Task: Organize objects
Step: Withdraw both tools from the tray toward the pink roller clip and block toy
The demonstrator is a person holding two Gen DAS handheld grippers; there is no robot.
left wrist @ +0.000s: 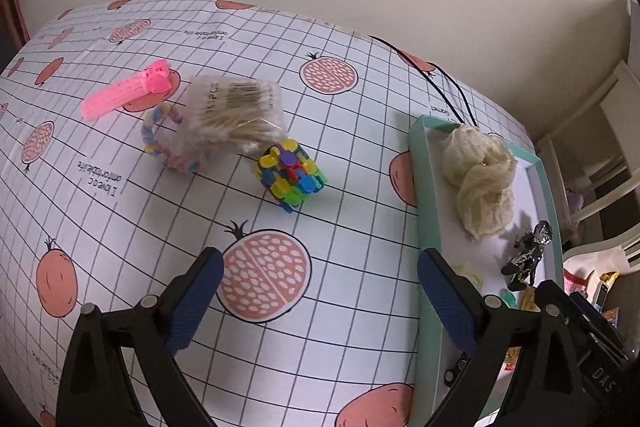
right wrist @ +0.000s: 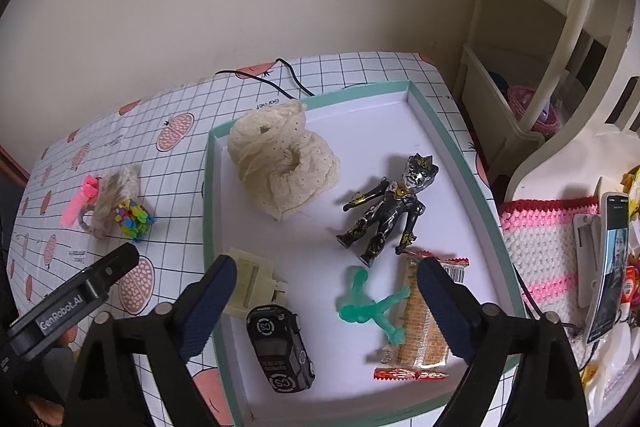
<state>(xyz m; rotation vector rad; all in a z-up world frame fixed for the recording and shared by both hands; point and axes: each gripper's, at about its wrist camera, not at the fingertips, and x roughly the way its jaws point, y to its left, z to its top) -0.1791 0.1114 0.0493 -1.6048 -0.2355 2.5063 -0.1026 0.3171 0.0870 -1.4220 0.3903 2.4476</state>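
In the left wrist view, a pink hair clip (left wrist: 125,93), a pastel braided ring (left wrist: 168,147), a bag of cotton swabs (left wrist: 236,115) and a multicoloured block cube (left wrist: 291,174) lie on the table. My left gripper (left wrist: 320,291) is open and empty, above the cloth in front of the cube. In the right wrist view, a green-rimmed white tray (right wrist: 360,399) holds a cream lace scrunchie (right wrist: 280,163), a black figure (right wrist: 388,207), a green figure (right wrist: 368,307), a snack packet (right wrist: 420,327), a black toy car (right wrist: 280,347) and a cream plug (right wrist: 256,287). My right gripper (right wrist: 324,303) is open and empty over the tray.
The pomegranate-print tablecloth (left wrist: 280,347) covers the table. A black cable (left wrist: 440,75) runs along the far edge. A cream chair (right wrist: 540,67), a crocheted basket (right wrist: 548,247) and a phone (right wrist: 612,267) stand to the right. The left gripper also shows in the right wrist view (right wrist: 76,303).
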